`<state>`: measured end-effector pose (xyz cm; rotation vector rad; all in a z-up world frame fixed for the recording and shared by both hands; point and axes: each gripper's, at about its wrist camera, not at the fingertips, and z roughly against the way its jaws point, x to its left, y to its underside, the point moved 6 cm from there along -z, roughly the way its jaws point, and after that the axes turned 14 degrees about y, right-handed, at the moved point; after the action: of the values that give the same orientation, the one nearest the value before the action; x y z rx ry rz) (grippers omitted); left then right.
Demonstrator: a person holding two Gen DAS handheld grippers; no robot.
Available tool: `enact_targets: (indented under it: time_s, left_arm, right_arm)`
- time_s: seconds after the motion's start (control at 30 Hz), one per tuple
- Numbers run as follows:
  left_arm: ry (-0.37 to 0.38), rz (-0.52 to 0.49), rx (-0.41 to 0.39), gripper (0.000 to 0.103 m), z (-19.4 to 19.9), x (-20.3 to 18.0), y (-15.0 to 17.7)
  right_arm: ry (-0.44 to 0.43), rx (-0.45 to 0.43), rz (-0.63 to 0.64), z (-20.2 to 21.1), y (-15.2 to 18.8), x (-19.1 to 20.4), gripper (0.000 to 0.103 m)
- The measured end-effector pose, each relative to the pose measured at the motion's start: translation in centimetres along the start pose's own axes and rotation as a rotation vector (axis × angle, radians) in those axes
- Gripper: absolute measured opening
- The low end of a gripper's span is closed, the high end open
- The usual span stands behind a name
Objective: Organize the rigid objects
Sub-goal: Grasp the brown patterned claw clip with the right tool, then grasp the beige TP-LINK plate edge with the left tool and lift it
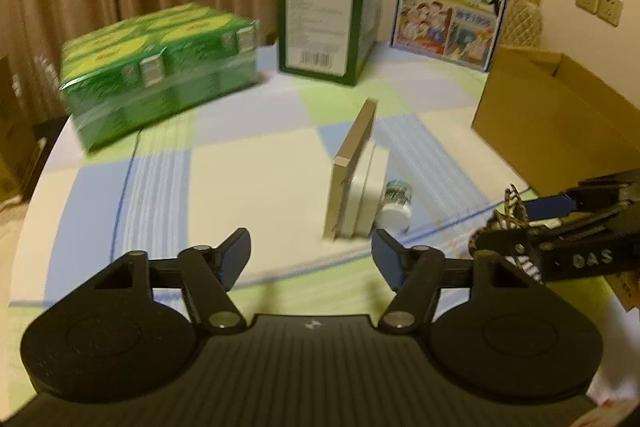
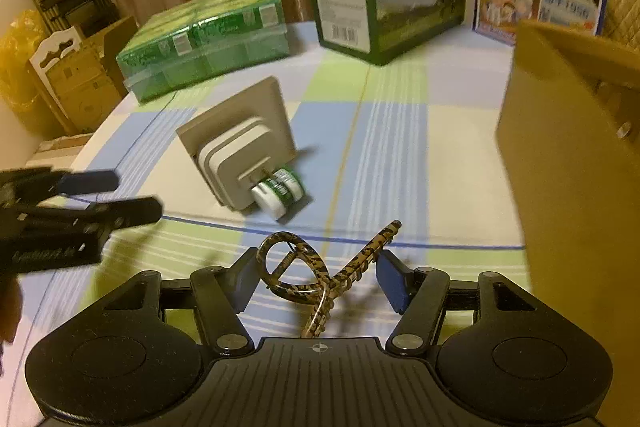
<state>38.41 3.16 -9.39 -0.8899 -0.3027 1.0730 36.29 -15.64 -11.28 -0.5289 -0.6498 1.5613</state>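
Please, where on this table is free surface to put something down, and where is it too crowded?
Bare cloth lies between the green shrink-wrapped pack and the tilted beige switch plate, in front of the left gripper. Another strip lies between the plate and the cardboard box. It is crowded by the small bottle touching the plate, and near the right gripper holding the hair clip.

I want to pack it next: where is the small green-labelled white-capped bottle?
The small green-labelled bottle lies on its side mid-table, against the beige wall-socket plate, ahead-left of the right gripper.
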Motion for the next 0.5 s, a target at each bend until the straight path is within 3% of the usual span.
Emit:
enact_targets:
  time_s: [0.27, 0.33, 0.4, 0.5]
  left_arm:
    - [-0.011, 0.012, -0.072, 0.032, -1.7, 0.0, -2.6]
    - [-0.013, -0.009, -0.068, 0.026, -2.3, -0.1, -2.9]
    - [-0.019, -0.023, -0.064, 0.013, -2.8, 0.1, -3.0]
    - [-0.032, 0.000, -0.064, 0.007, -3.1, 0.8, -3.3]
  right_arm:
    - [-0.029, 0.013, -0.077, -0.3, -0.5, -1.6, 0.060]
    - [-0.033, 0.018, -0.082, -0.5, -0.5, -1.7, 0.060]
    - [-0.040, 0.019, -0.082, -0.7, -0.6, -1.4, 0.060]
    - [-0.053, 0.019, -0.072, -1.0, -0.6, -0.8, 0.060]
